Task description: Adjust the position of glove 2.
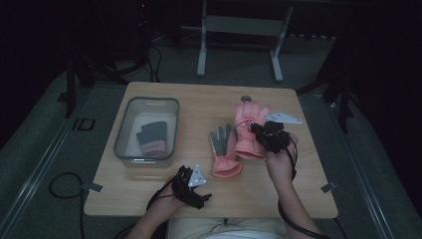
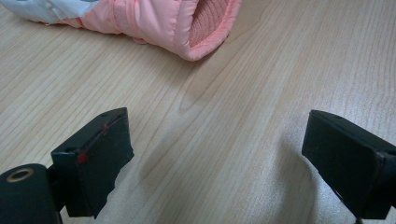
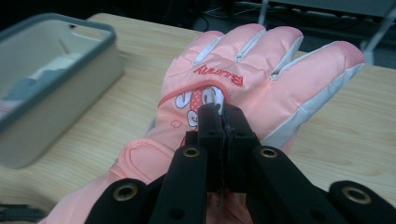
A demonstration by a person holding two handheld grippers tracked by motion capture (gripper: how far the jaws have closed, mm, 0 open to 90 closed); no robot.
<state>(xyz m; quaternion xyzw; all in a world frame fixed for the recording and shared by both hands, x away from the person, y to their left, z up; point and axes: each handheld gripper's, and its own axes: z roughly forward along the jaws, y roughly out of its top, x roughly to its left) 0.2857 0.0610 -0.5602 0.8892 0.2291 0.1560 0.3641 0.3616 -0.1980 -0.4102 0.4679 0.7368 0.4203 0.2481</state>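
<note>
High view: right gripper (image 1: 264,133) pinches the back of a pink glove (image 1: 249,130) mid-worktop (image 1: 149,199); a second glove (image 1: 224,154) lies just beside.
Left gripper view: jaws wide, nothing between.
Right gripper view: jaws clamped on glove fabric; bin (image 3: 56,88) left.

Pink printed glove (image 3: 243,88), pinched at its back, fingers spread above table.
</note>
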